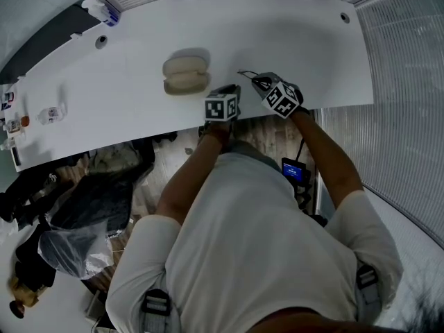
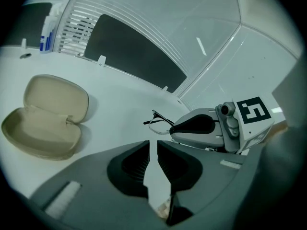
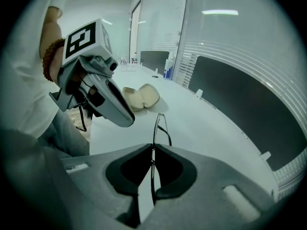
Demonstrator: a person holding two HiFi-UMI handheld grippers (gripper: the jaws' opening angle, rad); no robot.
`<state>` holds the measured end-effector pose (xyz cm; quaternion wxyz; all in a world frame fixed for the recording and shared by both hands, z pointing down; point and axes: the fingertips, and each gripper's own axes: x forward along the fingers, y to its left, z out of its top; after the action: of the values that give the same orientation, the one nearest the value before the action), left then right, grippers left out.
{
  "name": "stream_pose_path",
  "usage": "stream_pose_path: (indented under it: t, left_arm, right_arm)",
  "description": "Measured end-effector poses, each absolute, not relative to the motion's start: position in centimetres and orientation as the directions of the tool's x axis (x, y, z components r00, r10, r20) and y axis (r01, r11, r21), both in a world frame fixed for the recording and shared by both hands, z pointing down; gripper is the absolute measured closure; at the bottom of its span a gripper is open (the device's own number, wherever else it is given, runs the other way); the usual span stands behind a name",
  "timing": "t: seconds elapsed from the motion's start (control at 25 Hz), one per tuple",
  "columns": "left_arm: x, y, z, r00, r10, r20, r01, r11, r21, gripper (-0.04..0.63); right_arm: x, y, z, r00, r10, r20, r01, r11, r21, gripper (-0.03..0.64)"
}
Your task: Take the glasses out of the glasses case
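The beige glasses case [image 1: 186, 75] lies open and empty on the white table [image 1: 125, 89]; it also shows in the left gripper view [image 2: 45, 116] and the right gripper view [image 3: 140, 96]. My right gripper [image 3: 153, 150] is shut on the thin dark-framed glasses [image 3: 160, 126], held just above the table to the right of the case. The glasses [image 1: 244, 73] stick out toward the case from the right gripper [image 1: 258, 82]. My left gripper [image 1: 227, 89] hovers beside it near the front edge, its jaws [image 2: 153, 145] a narrow slit apart with nothing between.
Small bottles [image 1: 48, 115] and other items stand at the table's left end, and a tube [image 1: 104, 11] at the far left corner. Dark bags [image 1: 90, 207] lie on the floor left of the person. Slatted glass walls [image 1: 409, 103] border the right side.
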<state>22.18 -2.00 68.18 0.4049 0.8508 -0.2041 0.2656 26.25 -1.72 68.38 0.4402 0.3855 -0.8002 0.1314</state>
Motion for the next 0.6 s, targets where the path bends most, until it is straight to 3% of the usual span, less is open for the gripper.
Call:
stream_pose_path:
  t: [0.6]
  left_arm:
    - [21.3,-1.8,70.1,0.752,-0.134,0.645,-0.596,-0.556,0.580,0.541]
  right_arm:
    - [25.6,-2.1,70.1,-0.348,-0.471,0.810,-0.725,0.684,0.086,0.597]
